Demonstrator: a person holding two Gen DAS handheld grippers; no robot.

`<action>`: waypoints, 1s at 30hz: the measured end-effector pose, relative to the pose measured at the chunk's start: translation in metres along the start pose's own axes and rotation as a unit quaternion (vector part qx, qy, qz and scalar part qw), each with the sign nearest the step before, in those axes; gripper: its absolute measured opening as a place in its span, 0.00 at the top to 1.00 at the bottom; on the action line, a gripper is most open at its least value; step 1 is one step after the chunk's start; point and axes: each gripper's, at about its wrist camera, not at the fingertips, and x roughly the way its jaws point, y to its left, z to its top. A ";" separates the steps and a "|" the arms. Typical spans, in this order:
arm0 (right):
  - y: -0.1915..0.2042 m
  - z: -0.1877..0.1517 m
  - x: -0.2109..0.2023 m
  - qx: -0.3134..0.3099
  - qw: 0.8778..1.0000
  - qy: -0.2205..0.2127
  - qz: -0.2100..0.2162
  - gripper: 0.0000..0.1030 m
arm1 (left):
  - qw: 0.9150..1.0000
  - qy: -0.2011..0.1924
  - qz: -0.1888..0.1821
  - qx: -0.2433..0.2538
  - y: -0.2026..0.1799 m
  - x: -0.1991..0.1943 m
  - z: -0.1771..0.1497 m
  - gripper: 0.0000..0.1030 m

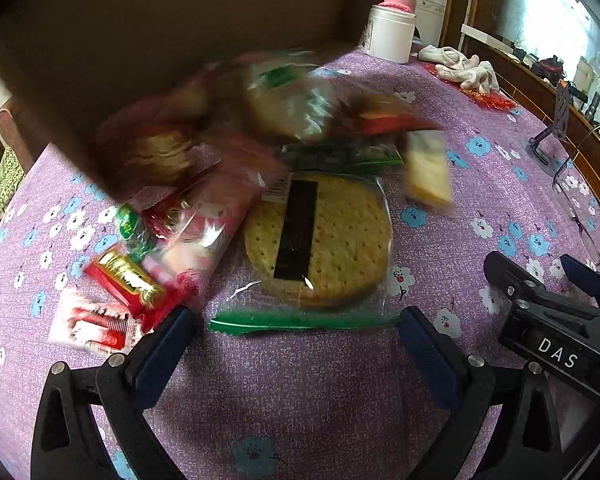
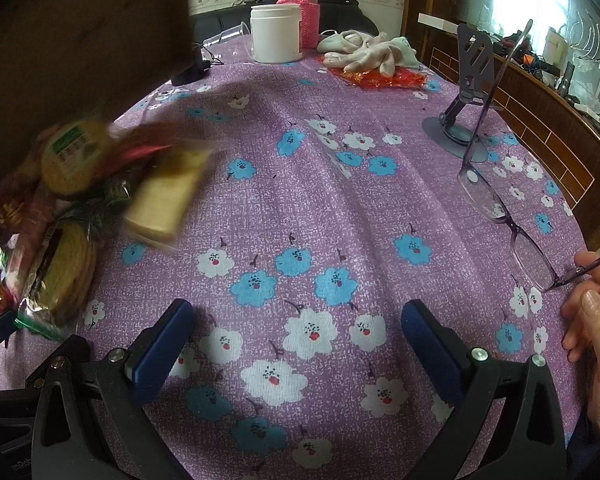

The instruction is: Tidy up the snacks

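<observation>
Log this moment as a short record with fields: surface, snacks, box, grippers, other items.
surface: purple floral tablecloth
snacks: blurred packets tumbling onto a pile; round cracker pack and red candy bar already lying flat
box: brown cardboard box tipped above the pile
left gripper: open, holds nothing, facing the cracker pack
right gripper: open, holds nothing, over bare cloth
other items: white jar, eyeglasses, phone stand, white gloves

A cardboard box (image 1: 160,40) tilts above the desk's (image 1: 320,400) left side, with blurred snack packets (image 1: 260,112) beneath its mouth. A round biscuit pack (image 1: 318,240) lies before them, small wrapped sweets (image 1: 128,276) to its left. Far right lie glasses (image 2: 500,208), a phone stand (image 2: 466,92) behind them
</observation>
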 end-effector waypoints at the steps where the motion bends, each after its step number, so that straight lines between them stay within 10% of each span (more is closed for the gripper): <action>1: 0.000 0.000 0.001 0.000 1.000 0.000 0.000 0.01 | 1.000 0.000 0.000 0.000 0.000 0.000 0.000 0.00; 30: 0.001 0.000 0.001 0.000 1.000 0.000 -0.001 0.01 | 1.000 0.001 0.000 0.000 0.001 -0.002 0.000 0.00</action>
